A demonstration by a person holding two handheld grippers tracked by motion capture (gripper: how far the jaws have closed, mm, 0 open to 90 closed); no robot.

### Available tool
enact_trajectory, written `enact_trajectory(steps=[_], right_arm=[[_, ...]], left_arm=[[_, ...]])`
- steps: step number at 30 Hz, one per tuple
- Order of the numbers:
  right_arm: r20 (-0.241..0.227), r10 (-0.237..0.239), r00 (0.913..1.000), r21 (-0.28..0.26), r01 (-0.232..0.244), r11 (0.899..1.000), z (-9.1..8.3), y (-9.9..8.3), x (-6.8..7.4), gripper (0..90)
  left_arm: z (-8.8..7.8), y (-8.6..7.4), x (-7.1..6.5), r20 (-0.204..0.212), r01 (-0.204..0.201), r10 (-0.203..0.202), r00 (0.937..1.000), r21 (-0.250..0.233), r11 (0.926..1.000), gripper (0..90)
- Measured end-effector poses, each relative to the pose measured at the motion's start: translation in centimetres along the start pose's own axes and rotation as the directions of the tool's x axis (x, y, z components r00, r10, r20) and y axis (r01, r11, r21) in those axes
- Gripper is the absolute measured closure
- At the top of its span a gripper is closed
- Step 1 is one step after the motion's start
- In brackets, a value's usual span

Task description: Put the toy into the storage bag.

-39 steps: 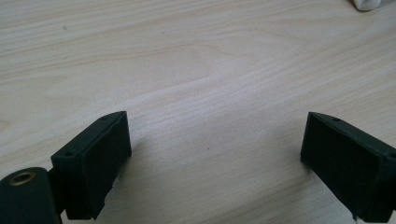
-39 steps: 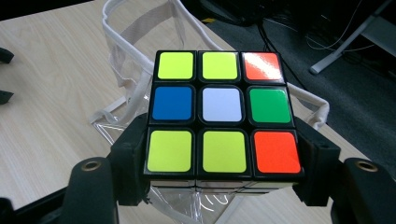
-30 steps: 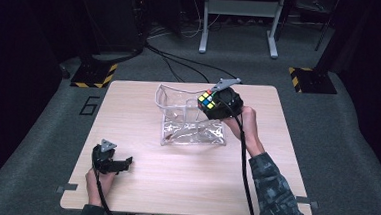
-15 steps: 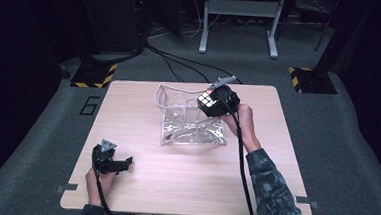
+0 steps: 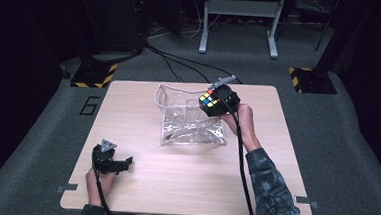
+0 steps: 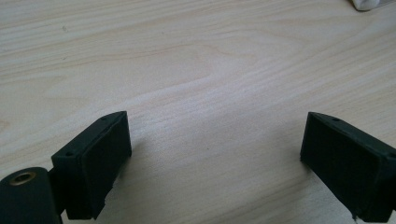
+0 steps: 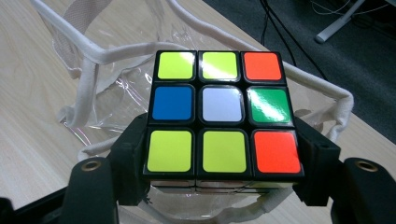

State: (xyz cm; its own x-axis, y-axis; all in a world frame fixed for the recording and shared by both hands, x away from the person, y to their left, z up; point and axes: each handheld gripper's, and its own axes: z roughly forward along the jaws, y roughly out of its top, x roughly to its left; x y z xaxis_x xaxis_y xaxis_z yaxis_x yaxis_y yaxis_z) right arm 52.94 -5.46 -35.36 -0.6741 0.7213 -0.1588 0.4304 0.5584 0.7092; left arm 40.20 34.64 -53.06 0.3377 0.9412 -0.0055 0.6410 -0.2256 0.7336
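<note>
Multicoloured cube (image 7: 223, 115) clamped in right claw (image 7: 219, 158), above clear bag (image 5: 190, 118)

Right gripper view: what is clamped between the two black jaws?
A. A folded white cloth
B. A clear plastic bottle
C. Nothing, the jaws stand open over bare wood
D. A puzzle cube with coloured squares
D. The right gripper has its jaws pressed against both sides of the puzzle cube, whose top face shows yellow, orange, blue, white and green squares, held above the open clear bag.
</note>
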Motion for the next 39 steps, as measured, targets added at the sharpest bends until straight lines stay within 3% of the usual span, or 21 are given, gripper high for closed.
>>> enact_trajectory(steps=[4,5,9,13,14,18,19,23,24,26,28,29,33,36,39], right_arm=[[0.011,0.025,0.9996,0.015,-0.026,1.0,0.1,-0.2,-0.1,33.3],[0.015,0.007,0.9999,0.008,-0.007,1.0,0.2,-0.2,-0.3,33.4],[0.018,0.027,0.9995,0.025,-0.027,0.999,0.4,-0.3,-0.4,33.3],[0.023,0.009,0.9997,0.039,-0.009,0.999,0.7,-0.3,-0.6,33.3],[0.027,0.028,0.9992,0.054,-0.029,0.998,0.7,-0.4,-0.5,33.3],[0.033,0.019,0.9993,0.048,-0.021,0.999,1.0,-0.4,-0.7,33.3],[0.034,0.042,0.9985,0.063,-0.044,0.997,1.0,-0.4,-0.5,33.3],[0.042,0.032,0.9986,0.056,-0.034,0.998,1.3,-0.4,-0.7,32.4],[0.049,0.064,0.9968,0.055,-0.066,0.996,1.2,-0.5,-0.6,28.4],[0.048,0.049,0.9977,0.04,-0.051,0.998,1.1,-0.5,-0.7,24.9],[0.048,0.055,0.9974,0.042,-0.057,0.998,0.9,-0.5,-0.5,15.0],[0.043,0.03,0.9986,0.028,-0.031,0.999,0.7,-0.5,-0.3,13.0],[0.035,0.046,0.9983,0.005,-0.046,0.999,0.4,-0.5,0.0,8.5],[0.027,0.022,0.9994,-0.007,-0.021,1.0,0.0,-0.7,-0.1,3.1],[0.032,0.033,0.9989,-0.019,-0.032,0.999,-0.5,-1.1,0.1,0.0]], left_arm=[[0.0,0.0,0.0,0.0,-0.001,0.001,1.0,0.001,1.0,8.3],[0.0,0.0,0.0,0.0,-0.001,0.001,1.0,0.001,1.0,8.3],[0.0,0.0,0.0,0.001,-0.004,0.004,1.0,0.004,1.0,8.3],[0.0,0.0,0.0,0.001,-0.004,0.004,1.0,0.004,1.0,8.3],[0.0,0.0,0.0,0.001,-0.004,0.004,1.0,0.004,1.0,8.3],[0.0,0.0,0.0,0.001,-0.005,0.005,1.0,0.004,1.0,8.3],[0.0,0.0,0.0,0.001,-0.004,0.004,1.0,0.003,1.0,8.3],[0.0,0.0,0.0,0.001,-0.005,0.005,1.0,0.004,1.0,8.3],[-0.1,0.0,0.0,-0.001,-0.006,0.006,1.0,0.01,0.9999,8.3],[0.0,0.0,0.0,-0.001,-0.005,0.005,1.0,0.007,1.0,8.3],[0.0,0.0,0.0,-0.001,-0.005,0.005,1.0,0.007,1.0,8.3],[0.0,0.0,0.0,0.001,-0.005,0.005,1.0,0.008,1.0,8.3],[0.0,0.0,0.0,0.002,-0.005,0.005,1.0,0.007,1.0,8.3],[-0.1,0.0,0.0,0.0,-0.006,0.006,1.0,0.008,1.0,8.4],[0.0,0.0,0.0,0.001,-0.005,0.005,1.0,0.004,1.0,8.4]])
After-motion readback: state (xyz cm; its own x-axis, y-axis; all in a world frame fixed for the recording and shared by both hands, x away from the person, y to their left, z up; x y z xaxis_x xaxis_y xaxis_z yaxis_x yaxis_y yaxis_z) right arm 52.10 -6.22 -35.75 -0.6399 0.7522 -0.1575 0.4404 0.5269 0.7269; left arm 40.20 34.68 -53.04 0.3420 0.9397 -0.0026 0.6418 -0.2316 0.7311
